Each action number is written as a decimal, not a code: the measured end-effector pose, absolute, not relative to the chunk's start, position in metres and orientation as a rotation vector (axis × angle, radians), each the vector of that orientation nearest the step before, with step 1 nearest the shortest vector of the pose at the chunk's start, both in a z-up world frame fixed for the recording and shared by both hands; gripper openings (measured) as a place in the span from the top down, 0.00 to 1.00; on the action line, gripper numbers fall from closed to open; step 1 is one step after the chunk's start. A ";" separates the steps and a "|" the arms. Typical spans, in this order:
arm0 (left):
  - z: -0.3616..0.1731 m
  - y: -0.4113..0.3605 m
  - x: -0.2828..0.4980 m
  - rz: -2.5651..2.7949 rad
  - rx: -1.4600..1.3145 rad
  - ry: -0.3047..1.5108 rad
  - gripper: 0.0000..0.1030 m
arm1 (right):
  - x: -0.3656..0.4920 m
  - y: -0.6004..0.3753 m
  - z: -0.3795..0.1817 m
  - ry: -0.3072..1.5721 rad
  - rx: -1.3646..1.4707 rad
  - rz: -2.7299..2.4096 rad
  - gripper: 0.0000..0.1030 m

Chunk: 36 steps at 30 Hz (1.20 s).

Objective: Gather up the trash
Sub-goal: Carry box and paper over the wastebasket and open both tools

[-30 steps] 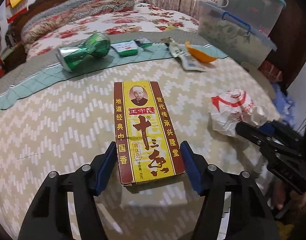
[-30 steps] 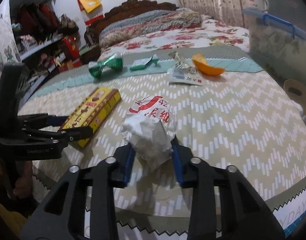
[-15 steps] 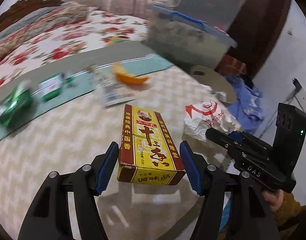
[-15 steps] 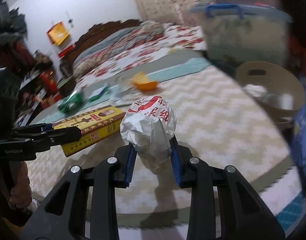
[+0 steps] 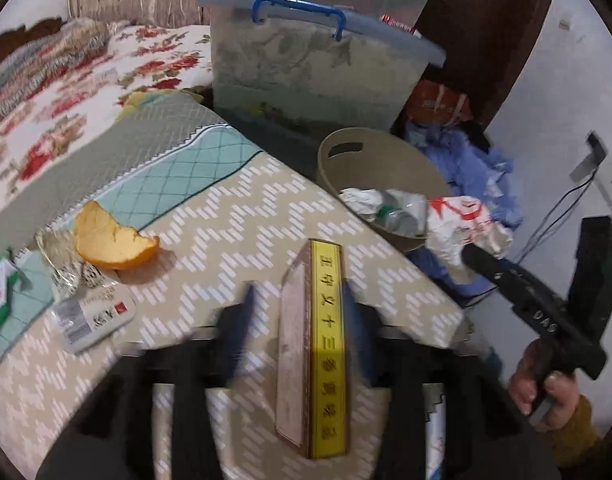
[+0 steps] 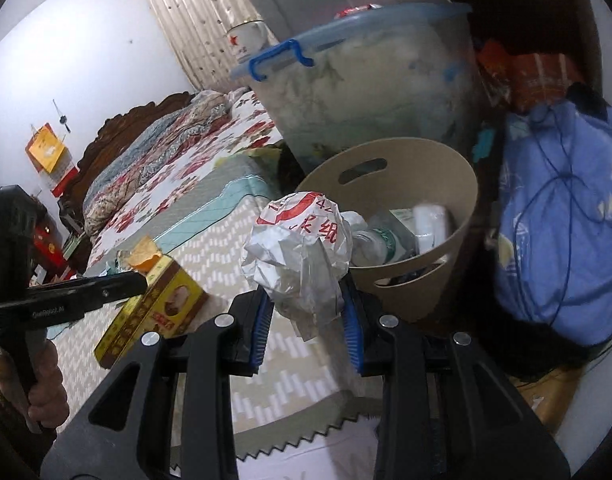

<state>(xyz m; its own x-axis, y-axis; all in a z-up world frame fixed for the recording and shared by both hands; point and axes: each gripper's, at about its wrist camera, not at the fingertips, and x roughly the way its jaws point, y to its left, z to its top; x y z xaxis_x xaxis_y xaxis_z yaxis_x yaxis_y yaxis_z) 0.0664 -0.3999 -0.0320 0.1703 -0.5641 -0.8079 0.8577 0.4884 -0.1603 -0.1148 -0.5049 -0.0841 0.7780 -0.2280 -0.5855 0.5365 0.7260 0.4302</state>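
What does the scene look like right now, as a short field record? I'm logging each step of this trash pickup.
left gripper: shut on yellow box, box turned on edge and lifted off the bed
right gripper: shut on crumpled paper wrapper, held just in front of the bin
beige bin: beside the bed, already holds a plastic bottle and other scraps
left on bedspread: orange peel, flat packet
behind bin: clear storage tub
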 end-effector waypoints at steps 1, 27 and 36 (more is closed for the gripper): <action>-0.033 -0.401 0.065 -1.026 0.389 0.940 0.38 | -0.116 -0.508 -0.086 0.530 0.635 -0.439 0.67; -0.030 -0.560 0.049 -1.180 0.541 0.791 0.29 | -0.079 -0.609 -0.090 0.535 0.600 -0.588 0.28; -0.032 -0.489 0.065 -1.159 0.456 0.847 0.43 | -0.108 -0.578 -0.089 0.483 0.619 -0.581 0.29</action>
<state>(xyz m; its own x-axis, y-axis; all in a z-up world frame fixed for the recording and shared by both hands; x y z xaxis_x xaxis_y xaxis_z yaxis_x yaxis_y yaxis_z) 0.0653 -0.4895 -0.0320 0.1503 -0.6089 -0.7789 0.9272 0.3603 -0.1027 -0.1076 -0.5778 -0.0894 0.7365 -0.3555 -0.5755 0.6311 0.6673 0.3955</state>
